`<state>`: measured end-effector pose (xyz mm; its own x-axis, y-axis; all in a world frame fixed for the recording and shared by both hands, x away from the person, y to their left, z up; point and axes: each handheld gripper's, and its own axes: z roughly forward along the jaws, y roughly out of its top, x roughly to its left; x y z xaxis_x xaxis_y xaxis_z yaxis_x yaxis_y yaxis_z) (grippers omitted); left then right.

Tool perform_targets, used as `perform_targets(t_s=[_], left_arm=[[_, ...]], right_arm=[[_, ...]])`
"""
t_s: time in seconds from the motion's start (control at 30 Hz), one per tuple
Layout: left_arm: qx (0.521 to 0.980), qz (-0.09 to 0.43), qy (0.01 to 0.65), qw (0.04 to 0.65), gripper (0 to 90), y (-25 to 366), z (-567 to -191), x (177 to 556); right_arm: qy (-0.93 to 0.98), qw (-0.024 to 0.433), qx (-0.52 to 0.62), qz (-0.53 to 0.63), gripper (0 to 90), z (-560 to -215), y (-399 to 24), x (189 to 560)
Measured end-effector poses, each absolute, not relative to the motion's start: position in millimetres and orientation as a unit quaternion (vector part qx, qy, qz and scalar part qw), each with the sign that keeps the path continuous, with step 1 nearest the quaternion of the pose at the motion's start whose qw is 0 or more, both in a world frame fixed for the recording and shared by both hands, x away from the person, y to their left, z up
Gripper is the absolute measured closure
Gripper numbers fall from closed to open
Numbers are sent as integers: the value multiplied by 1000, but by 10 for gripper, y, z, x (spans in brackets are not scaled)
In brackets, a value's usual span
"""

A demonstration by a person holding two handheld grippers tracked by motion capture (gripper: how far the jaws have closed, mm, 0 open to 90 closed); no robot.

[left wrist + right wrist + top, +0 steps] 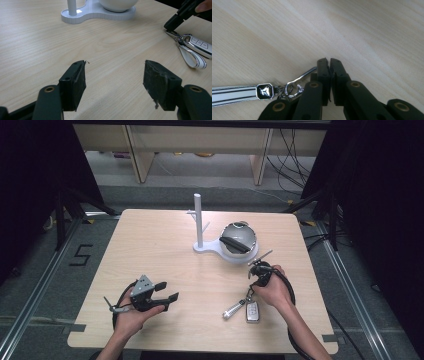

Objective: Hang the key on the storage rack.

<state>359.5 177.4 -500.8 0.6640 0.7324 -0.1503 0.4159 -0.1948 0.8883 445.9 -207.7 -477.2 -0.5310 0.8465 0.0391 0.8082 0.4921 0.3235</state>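
A key bunch lies on the wooden table [165, 245] at the front right: a car key fob [252, 311] [198, 45], a striped white strap [233, 310] [192, 56] [234, 93] and a metal clasp [175, 35] [302, 75] on a ring. My right gripper [251, 291] [172, 23] [329, 61] points down at the clasp with its jaws shut. The clasp runs under the left jaw, and nothing shows between the tips. My left gripper [167, 291] [115, 75] rests at the front left, open and empty, facing the keys.
A white stand [207, 247] [100, 13] with an upright post [198, 220] sits at the table's middle back. It carries a round white bowl with a grey top and a dark handle [238, 237]. Bare wood lies between the two grippers.
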Motion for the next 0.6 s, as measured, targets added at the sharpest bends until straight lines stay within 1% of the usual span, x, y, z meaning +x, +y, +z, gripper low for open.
perform_targets(t_s=[0.17, 0.23, 0.27, 0.43, 0.5, 0.53, 0.57, 0.6], left_arm=[[757, 156, 380, 508, 337, 1777, -5011, 3598], [757, 155, 380, 508, 337, 1775, -5013, 3597], [758, 155, 379, 508, 337, 1774, -5013, 3596], [758, 155, 379, 508, 337, 1771, -5009, 3594], [757, 155, 379, 509, 337, 1775, -5009, 3593], [756, 153, 378, 512, 337, 1777, -5014, 3599], [756, 154, 379, 510, 337, 1777, -5013, 3598], [757, 156, 380, 508, 337, 1778, -5011, 3598]], right_arm=[[866, 68, 469, 160, 879, -4770, -2068, 4436], [869, 78, 457, 171, 880, -4778, -2062, 4423], [868, 76, 460, 172, 900, -4770, -2052, 4415], [876, 74, 445, 173, 900, -4732, -2028, 4418], [865, 74, 466, 172, 900, -4727, -2038, 4413], [858, 71, 477, 177, 886, -4712, -2056, 4411], [849, 54, 495, 177, 819, -4704, -2068, 4411], [832, 38, 529, 164, 783, -4683, -2060, 4396]])
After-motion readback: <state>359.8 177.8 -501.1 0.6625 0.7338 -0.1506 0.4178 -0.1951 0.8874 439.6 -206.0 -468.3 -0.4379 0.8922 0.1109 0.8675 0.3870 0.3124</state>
